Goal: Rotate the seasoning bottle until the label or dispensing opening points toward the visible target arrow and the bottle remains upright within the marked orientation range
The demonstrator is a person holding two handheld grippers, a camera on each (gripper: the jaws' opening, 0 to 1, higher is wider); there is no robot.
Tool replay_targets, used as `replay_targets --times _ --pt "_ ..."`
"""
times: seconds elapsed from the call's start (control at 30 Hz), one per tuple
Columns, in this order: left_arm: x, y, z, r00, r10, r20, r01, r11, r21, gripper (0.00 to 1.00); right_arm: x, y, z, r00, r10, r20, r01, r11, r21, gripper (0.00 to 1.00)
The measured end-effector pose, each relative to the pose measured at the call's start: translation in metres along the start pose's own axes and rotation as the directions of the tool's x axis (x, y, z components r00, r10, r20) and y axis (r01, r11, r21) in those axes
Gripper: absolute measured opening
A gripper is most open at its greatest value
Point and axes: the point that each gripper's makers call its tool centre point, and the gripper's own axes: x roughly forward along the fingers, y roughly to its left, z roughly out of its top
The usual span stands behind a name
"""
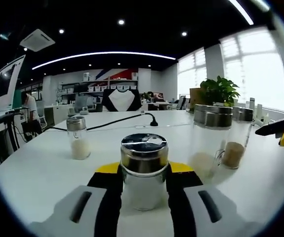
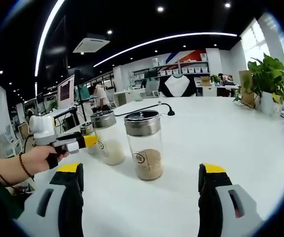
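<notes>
A glass seasoning bottle (image 1: 143, 170) with a steel lid and white contents stands upright on the white table (image 1: 38, 173). My left gripper (image 1: 144, 173) is shut on it, one yellow-tipped jaw pressing each side. In the right gripper view a hand holds that left gripper (image 2: 85, 141) at the left, and its bottle's lid (image 2: 87, 129) peeks out behind it. My right gripper (image 2: 141, 173) is open wide. A brown-filled bottle (image 2: 145, 144) stands ahead between its jaws, untouched, beside a white-filled bottle (image 2: 107, 138).
A small bottle (image 1: 78, 138) stands to the left, and two taller bottles (image 1: 213, 140) (image 1: 235, 140) to the right. A black cable (image 1: 127, 120) runs across the far table. A potted plant (image 1: 220, 90) sits at the back right, with office desks and a person beyond.
</notes>
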Motion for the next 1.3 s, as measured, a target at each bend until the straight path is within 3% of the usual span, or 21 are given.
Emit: replay_targets --times 0.4,0.73,0.9,1.3 --pt "0.0 -0.001 0.0 0.997 -0.08 0.002 0.08 0.997 0.016 0.36 0.001 0.001 0.001 1.0 0.008 0.001 -0.008 1.0 0.001 0.99" --pt "-0.002 -0.005 0.0 0.979 -0.202 -0.003 0.202 0.979 0.029 0.36 0.002 0.003 0.001 1.0 0.013 -0.004 -0.013 1.0 0.0 0.99" --pt "-0.002 -0.007 -0.001 0.975 -0.224 -0.012 0.224 0.974 0.034 0.36 0.003 0.006 -0.001 1.0 0.018 -0.01 -0.018 1.0 0.0 0.99" --pt "-0.005 -0.012 -0.002 0.938 -0.345 -0.03 0.346 0.936 0.056 0.36 -0.001 0.0 0.002 1.0 0.004 0.0 -0.004 1.0 -0.002 0.99"
